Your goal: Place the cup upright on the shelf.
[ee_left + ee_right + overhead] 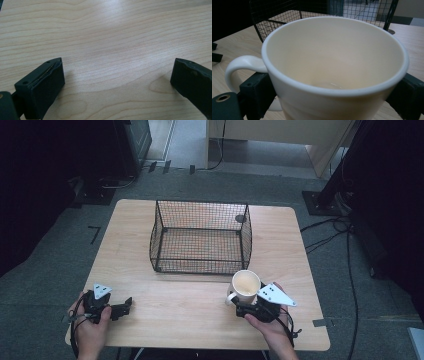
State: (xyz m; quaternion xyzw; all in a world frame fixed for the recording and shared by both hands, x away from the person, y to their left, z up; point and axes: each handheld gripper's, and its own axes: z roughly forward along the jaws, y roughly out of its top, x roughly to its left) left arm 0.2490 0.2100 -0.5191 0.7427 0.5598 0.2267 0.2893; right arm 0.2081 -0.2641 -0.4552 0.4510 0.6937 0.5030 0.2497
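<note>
— Where do we stand? We have the right gripper [248,307] closed around a cream mug [245,286]; the jaws press the body from either side below the rim, the handle [239,67] sticks out to one side, and the mug sits upright near the front right of the wooden table [190,315], just in front of the wire basket [201,236].

— And our left gripper [125,306]?

— Resting low at the front left corner, well apart from the mug; its jaws stand wide with bare wood between them; nothing held.

— What worries us from here?

— The grip, mostly; we judge the glazed wall to be smooth and tapered, so the mug could slide down or twist between the pads if we tilt; the handle's weight off to one side would help it rotate.

— And the basket?

— If we mean to lift it in, the near wall stands tall; too low a carry would knock the mug's base against the top wire; that could jolt it loose or push the basket back.
</note>
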